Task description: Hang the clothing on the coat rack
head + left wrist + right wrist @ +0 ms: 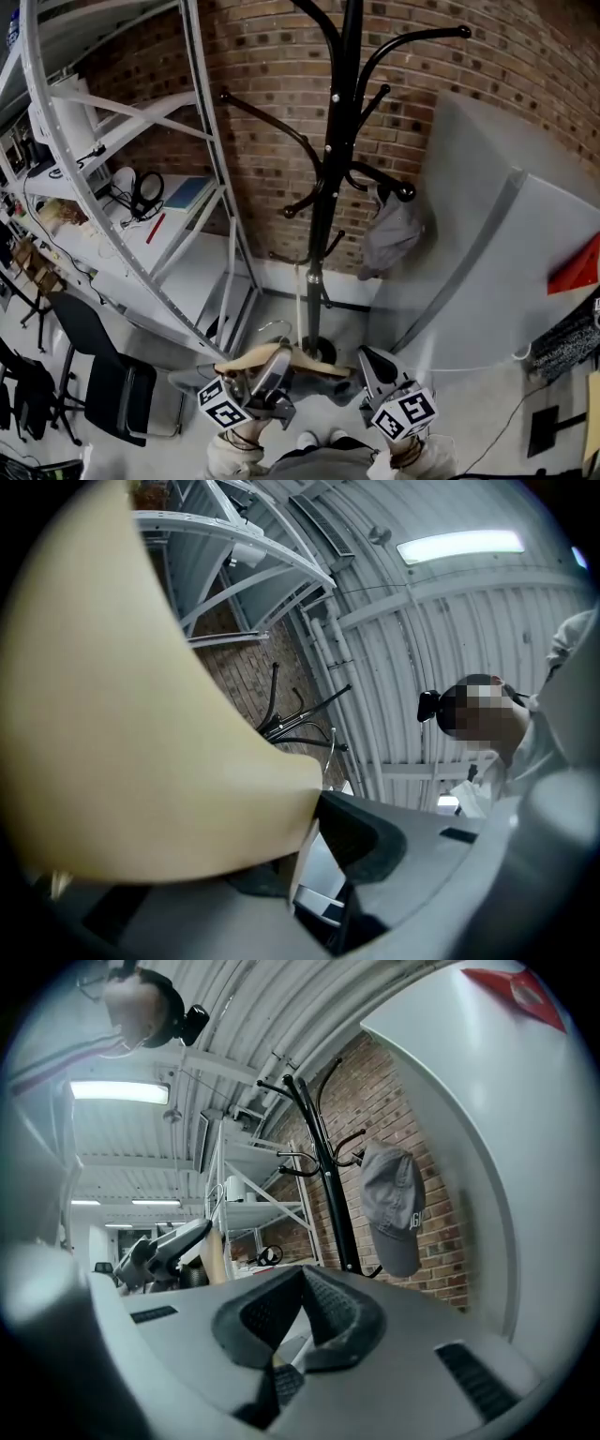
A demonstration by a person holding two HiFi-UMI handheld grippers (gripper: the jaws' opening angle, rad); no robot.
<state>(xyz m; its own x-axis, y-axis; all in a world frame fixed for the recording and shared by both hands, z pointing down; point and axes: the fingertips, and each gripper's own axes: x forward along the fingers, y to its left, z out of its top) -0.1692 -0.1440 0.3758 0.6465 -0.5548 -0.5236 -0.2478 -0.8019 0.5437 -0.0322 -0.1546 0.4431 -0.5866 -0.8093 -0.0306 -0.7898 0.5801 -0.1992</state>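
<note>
The rack [330, 141] is black against a red-brown brick wall [262, 56] with pale mortar lines. The cap [392, 234] is grey, the hanger [314, 362] pale cream, the shelf [141, 112] white, the chair [94, 375] black. The cubes [405, 412] carry black squares on white.

The left gripper [277, 360] and right gripper [373, 364] were grey with black ribbed pads [330, 1309], each bearing a cube [223, 405] of black-and-white square markers; the sleeves [228, 457] were pale.

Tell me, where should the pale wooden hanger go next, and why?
Probably raise the left gripper with its pale wooden hanger toward a free hook on the black metal coat rack: the hanger is low by the base, hooks high above.
</note>
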